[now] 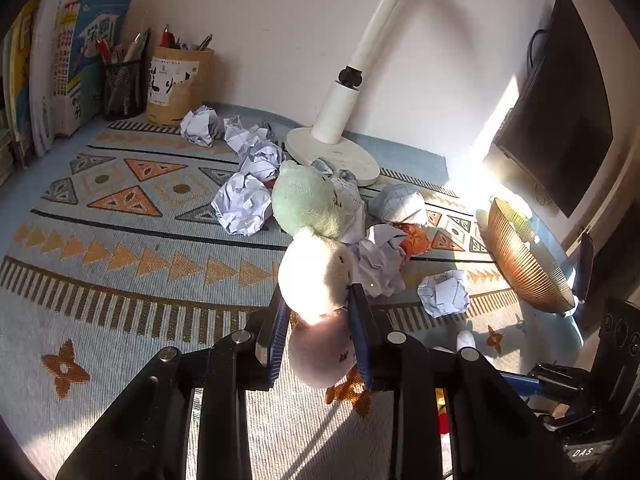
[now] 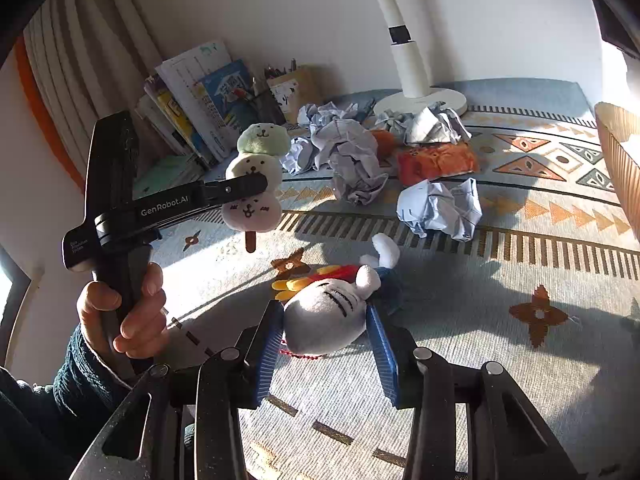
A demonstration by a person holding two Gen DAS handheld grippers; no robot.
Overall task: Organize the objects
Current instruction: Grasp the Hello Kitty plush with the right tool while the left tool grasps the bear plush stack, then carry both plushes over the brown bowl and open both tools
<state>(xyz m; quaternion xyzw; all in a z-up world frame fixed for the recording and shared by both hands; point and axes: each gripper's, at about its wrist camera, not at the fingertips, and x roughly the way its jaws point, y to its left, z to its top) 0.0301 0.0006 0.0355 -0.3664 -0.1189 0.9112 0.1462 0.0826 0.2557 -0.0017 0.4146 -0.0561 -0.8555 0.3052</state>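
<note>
Blue ribbed pads on black metal, bottom centre of the left wrist view: left gripper (image 1: pixel 318 300), clamped tight on a plush skewer (image 1: pixel 316 272) at the waist between its cream and pink balls. Looked like three soft, fuzzy round balls stacked in a row: pale green at the far end, cream in the middle, pink nearest. Each carried a small stitched face, with a brown stick poking out below the pink one. Seen in the right wrist view at centre left, lifted clear of the mat (image 2: pixel 500 360), with a hand (image 2: pixel 124 312) in a dark knitted sleeve around the gripper's handle.

Bottom centre of the right wrist view: right gripper (image 2: pixel 324 312), partly open, with blue pads set in a V close against both sides of a plush animal (image 2: pixel 324 320). Could not tell whether pressing or only flanking. Showed a smooth grey-white head with stitched line eyes, white ears, red and yellow trim and a dark blue body.

Beyond, in mid-frame: crumpled paper balls (image 2: pixel 440 208), white with sharp creases, and an orange wrapper (image 2: pixel 436 160), flattened and wrinkled. Lay on a flat-woven blue-grey mat patterned with orange triangles and dark bars. Round, glossy white lamp base (image 1: pixel 332 152) stood behind the paper; finely ribbed tan basket (image 1: pixel 524 256) sat at the right edge.
</note>
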